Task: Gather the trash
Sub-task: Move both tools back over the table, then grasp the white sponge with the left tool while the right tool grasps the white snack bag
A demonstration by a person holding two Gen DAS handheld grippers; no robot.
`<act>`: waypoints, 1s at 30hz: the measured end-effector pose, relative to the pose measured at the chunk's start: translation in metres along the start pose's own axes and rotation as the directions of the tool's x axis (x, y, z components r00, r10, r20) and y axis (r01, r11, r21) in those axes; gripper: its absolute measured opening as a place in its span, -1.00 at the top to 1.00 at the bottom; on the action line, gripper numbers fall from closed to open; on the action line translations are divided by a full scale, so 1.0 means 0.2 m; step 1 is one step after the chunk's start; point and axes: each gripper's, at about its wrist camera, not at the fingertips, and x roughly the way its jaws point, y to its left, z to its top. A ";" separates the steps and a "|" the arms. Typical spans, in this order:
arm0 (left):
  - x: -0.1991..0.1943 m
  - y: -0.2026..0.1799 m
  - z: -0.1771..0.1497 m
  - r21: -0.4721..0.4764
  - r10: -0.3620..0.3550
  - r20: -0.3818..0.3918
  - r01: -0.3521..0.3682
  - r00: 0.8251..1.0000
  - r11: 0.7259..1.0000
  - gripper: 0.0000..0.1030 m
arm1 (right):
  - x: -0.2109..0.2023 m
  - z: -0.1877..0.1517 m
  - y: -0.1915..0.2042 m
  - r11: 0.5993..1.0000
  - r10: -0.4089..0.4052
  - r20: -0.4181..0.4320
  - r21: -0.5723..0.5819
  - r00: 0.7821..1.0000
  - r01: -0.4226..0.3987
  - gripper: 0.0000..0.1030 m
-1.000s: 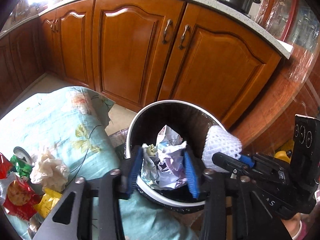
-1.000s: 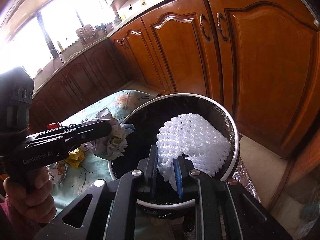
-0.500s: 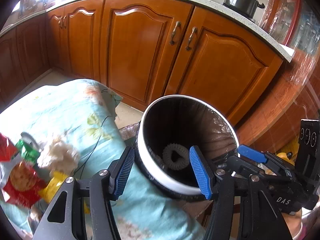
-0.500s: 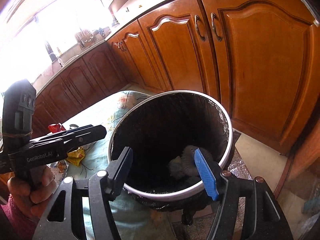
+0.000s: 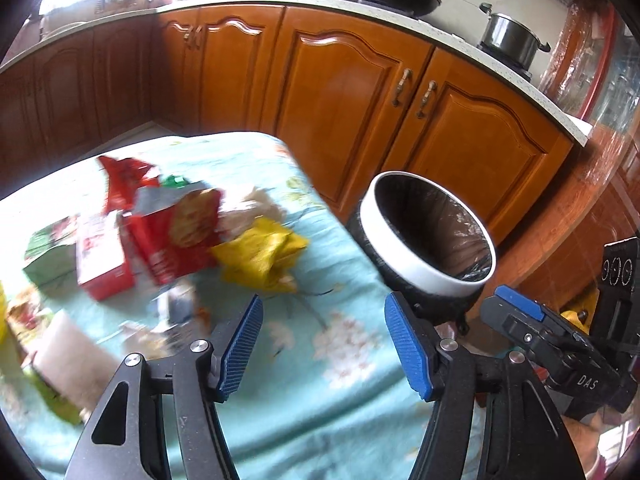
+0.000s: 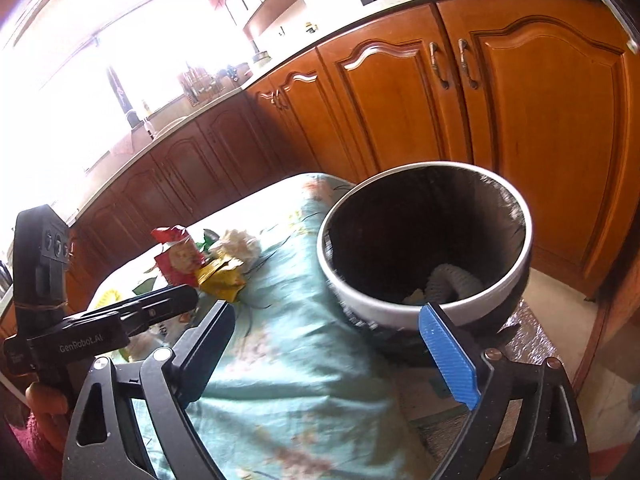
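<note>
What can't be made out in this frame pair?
- Bin contents: right wrist view, mostly dark; only a foam net shows.
- Trash near the left view's left edge: motion-blurred, unidentifiable.
- Wrapper print: blurred in the left view, small in the right.
- Bin's base: behind the fingers.

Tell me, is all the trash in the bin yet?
Not yet. Some is done: a white foam net lies at the bottom of the trash bin. Nothing is in hand: the left gripper and right gripper are both empty, jaws opening. Still left on the flowery cloth: a yellow wrapper, a red snack bag, a red box and more blurred litter.
</note>
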 end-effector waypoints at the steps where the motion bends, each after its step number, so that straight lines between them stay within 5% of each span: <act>1: -0.04 0.03 -0.02 -0.009 0.007 0.006 -0.007 1.000 1.000 -0.24 | 0.00 -0.02 0.02 1.000 0.008 -0.006 0.004 1.000 -0.008 -0.85; 15: -0.54 0.41 -0.26 -0.155 0.130 0.074 -0.117 0.989 0.981 -0.28 | 0.11 -0.18 0.39 0.990 0.130 -0.089 -0.037 0.988 -0.134 -0.85; 26: -0.60 0.62 -0.25 -0.193 0.183 0.051 -0.170 0.982 0.966 -0.33 | 0.26 -0.18 0.61 0.983 0.155 -0.142 -0.080 0.978 -0.168 -0.84; 30: -0.57 0.66 -0.21 -0.179 0.173 0.029 -0.166 0.984 0.970 -0.33 | 0.33 -0.19 0.69 0.977 0.173 -0.166 -0.096 0.971 -0.190 -0.64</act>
